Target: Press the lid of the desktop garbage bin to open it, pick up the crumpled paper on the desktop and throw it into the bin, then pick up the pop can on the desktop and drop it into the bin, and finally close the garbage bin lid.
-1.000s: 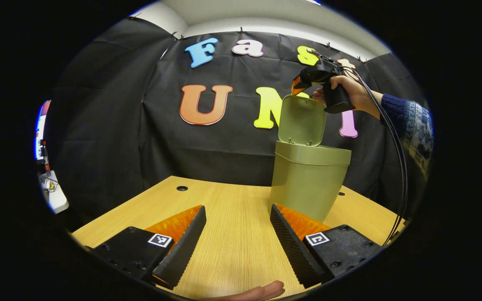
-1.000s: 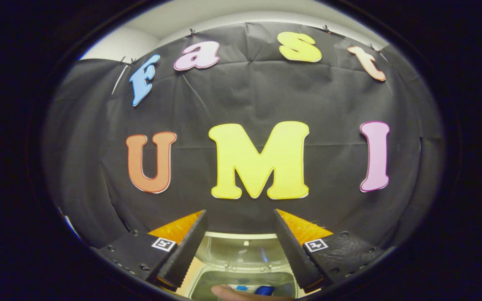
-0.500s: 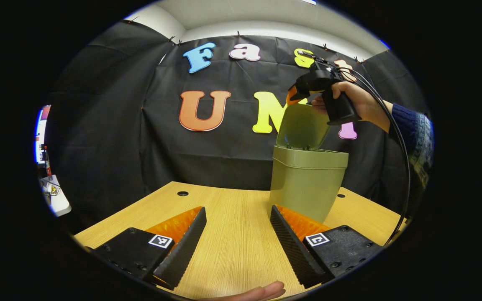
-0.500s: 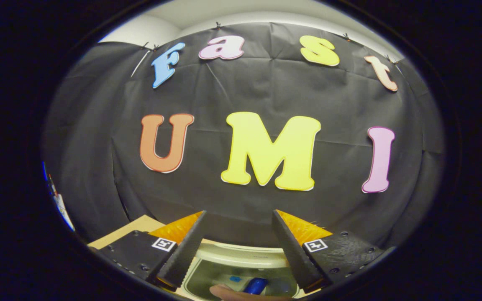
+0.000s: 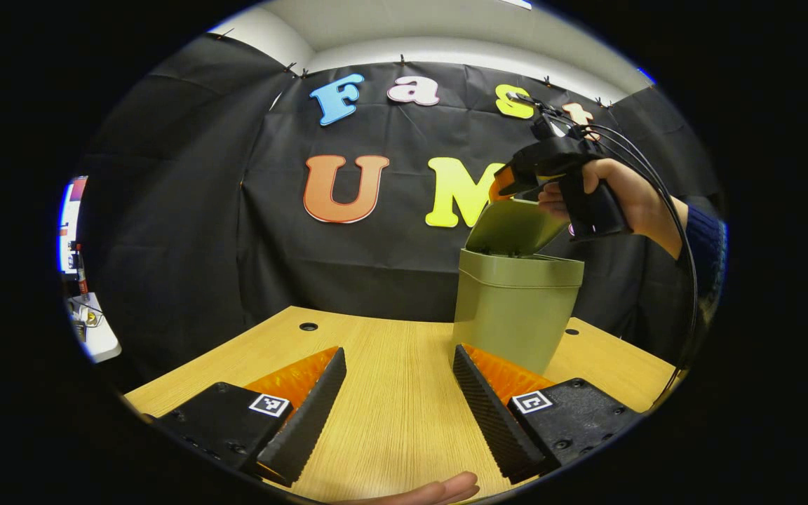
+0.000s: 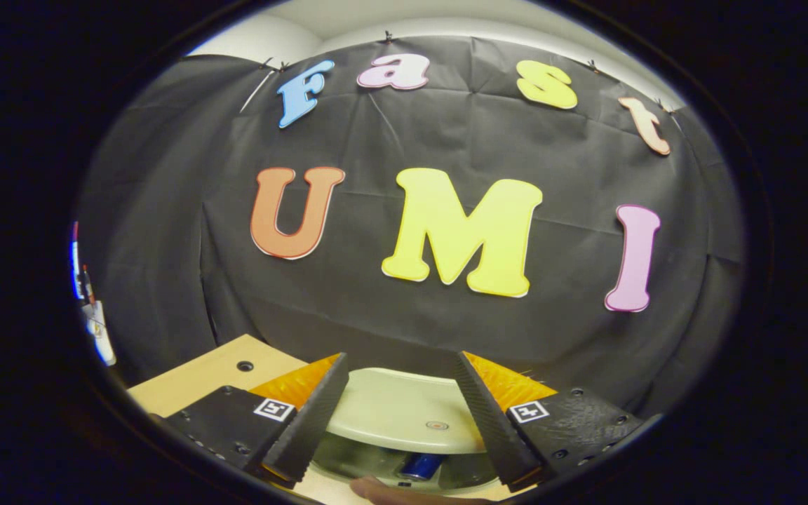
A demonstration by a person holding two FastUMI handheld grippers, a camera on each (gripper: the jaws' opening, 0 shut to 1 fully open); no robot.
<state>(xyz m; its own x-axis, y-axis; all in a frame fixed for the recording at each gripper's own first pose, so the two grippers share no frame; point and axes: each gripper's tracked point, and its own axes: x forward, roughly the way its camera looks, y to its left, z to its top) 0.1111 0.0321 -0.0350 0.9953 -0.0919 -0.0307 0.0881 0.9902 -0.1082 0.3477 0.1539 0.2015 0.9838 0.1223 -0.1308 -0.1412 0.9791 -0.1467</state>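
Bin (image 5: 516, 319) on table (image 5: 390, 414) right-rear, lid (image 5: 513, 228) half-tilted over it, pop can (image 6: 421, 464) inside, right tool (image 5: 509, 184) above lid.

Olive-green bin (image 5: 516, 315), blue can (image 6: 421, 464), light wood-grain desk (image 5: 390, 365).

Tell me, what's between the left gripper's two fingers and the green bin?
Just bare wooden table, seen in the left gripper view, between the left gripper and the bin.
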